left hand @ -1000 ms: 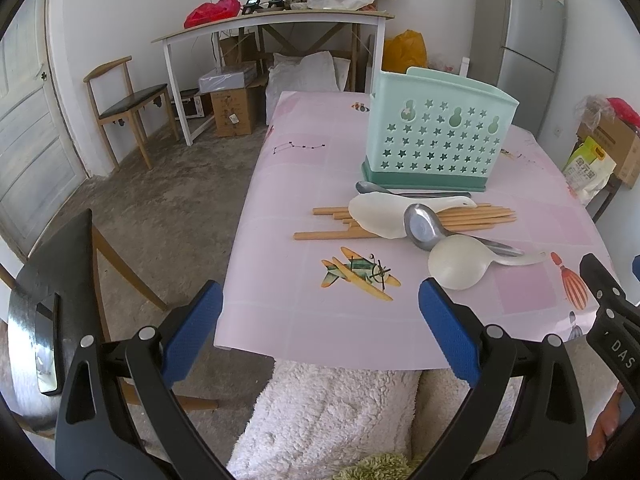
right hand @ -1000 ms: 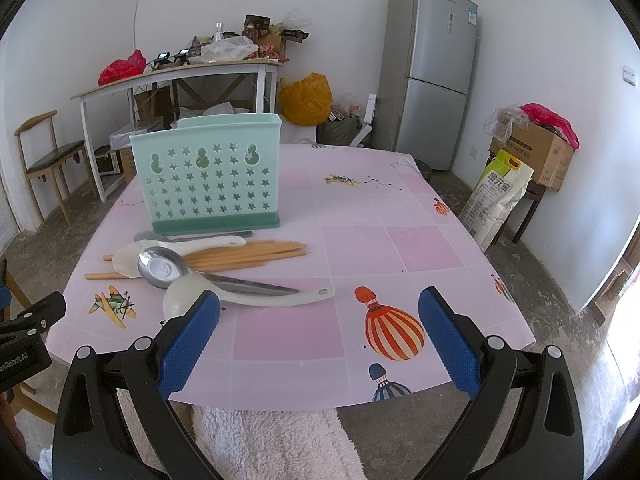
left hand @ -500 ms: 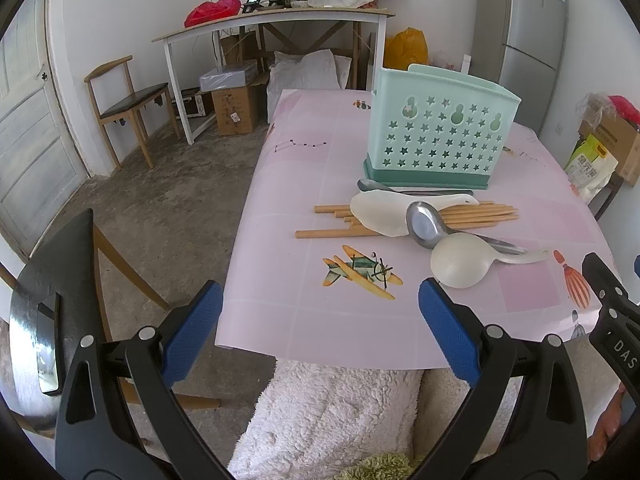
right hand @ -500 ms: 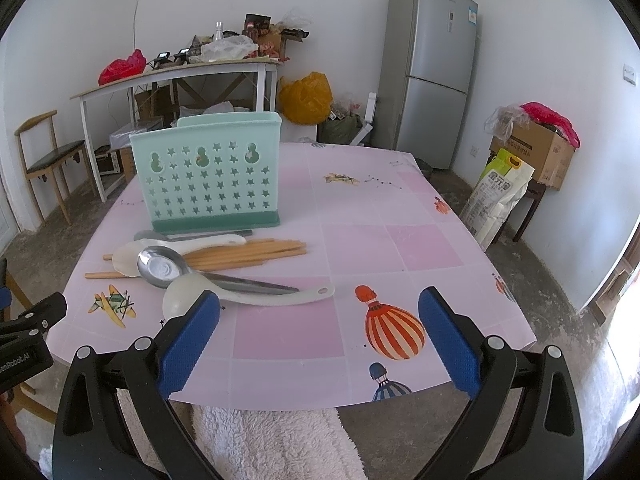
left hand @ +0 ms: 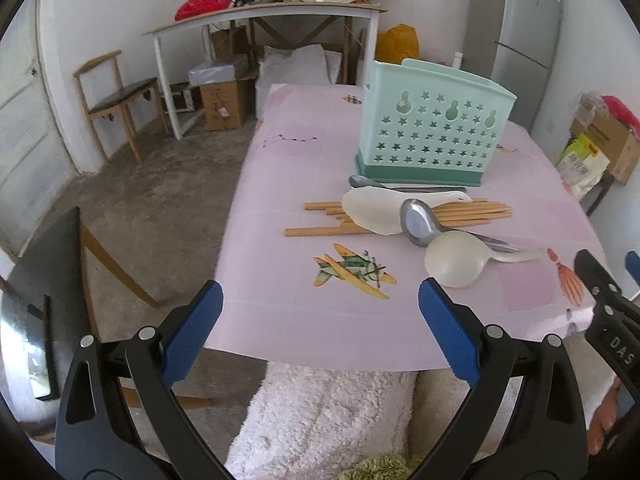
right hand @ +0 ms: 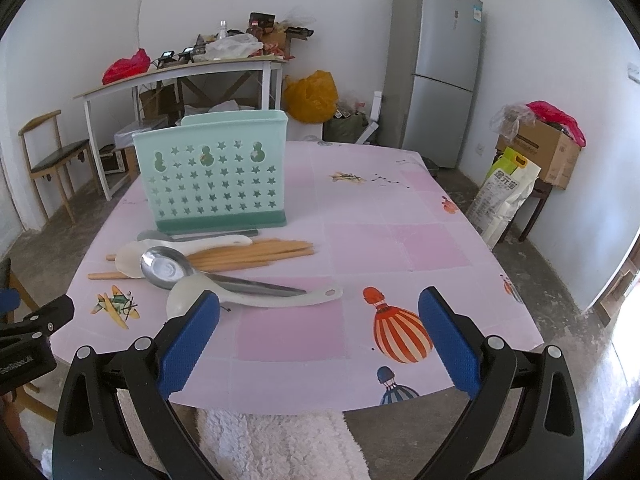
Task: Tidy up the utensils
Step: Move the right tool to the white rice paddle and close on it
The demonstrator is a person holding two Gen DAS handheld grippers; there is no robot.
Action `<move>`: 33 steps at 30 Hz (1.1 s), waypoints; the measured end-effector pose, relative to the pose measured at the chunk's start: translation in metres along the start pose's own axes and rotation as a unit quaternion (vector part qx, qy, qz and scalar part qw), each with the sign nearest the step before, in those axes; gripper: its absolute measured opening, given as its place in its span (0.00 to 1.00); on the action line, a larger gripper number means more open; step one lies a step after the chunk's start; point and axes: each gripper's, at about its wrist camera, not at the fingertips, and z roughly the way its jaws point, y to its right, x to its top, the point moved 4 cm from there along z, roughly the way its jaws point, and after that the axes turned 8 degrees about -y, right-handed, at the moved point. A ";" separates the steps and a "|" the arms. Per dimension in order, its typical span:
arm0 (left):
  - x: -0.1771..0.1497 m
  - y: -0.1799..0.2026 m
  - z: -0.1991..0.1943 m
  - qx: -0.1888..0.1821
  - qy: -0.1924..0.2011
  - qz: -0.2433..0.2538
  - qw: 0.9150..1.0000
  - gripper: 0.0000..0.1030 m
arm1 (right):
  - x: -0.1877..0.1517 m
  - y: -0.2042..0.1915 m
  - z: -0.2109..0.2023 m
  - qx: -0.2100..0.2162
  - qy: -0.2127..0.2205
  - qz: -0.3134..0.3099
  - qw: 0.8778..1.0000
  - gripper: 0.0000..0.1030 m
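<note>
On the pink patterned table [right hand: 400, 248], just in front of the mint-green utensil holder [right hand: 212, 176], a loose heap of utensils. Wooden chopsticks [right hand: 256, 254] at the bottom of the heap, lying roughly side by side and parallel to the holder's front wall. Across them, a white ladle-like spoon [left hand: 376, 212] with its bowl toward the table's left edge. On top of that, a steel ladle [right hand: 164, 268], bowl up, handle running rightward over the chopsticks. Nearest the table's front edge, a white rice paddle [right hand: 280, 298], its round blade touching the steel ladle's bowl and its handle pointing right, with a hanging hole at the end. Tucked against the holder's dark-green base, a grey metal spoon [left hand: 362, 181], mostly hidden behind the white one. Holder upright, pierced with star cut-outs; contents not visible from either view.

Below the near edge of the table, left gripper [left hand: 320, 320] held level, blue pads spread wide, nothing between them. Right gripper [right hand: 320, 328] likewise spread wide and empty, its left pad overlapping the paddle's blade in its own view, though contact cannot be judged. Fluffy white cloth [left hand: 320, 412] beneath both.

Beyond the table, a white workbench [right hand: 180, 76] piled with clutter, a wooden chair [left hand: 116, 100], a yellow bag [right hand: 310, 94], a grey refrigerator [right hand: 440, 68] and cardboard boxes [right hand: 540, 152] along the walls.
</note>
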 end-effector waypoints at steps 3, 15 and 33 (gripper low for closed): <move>0.000 -0.001 0.003 -0.015 -0.001 0.003 1.000 0.92 | 0.001 -0.002 0.005 0.008 -0.003 -0.004 1.000 0.94; -0.001 0.016 0.061 -0.027 -0.072 0.034 0.996 0.92 | -0.020 -0.019 0.054 0.045 -0.091 -0.050 0.994 0.94; 0.002 0.022 0.082 0.007 -0.079 0.065 0.995 0.93 | -0.032 -0.018 0.095 0.113 -0.134 -0.067 0.982 0.94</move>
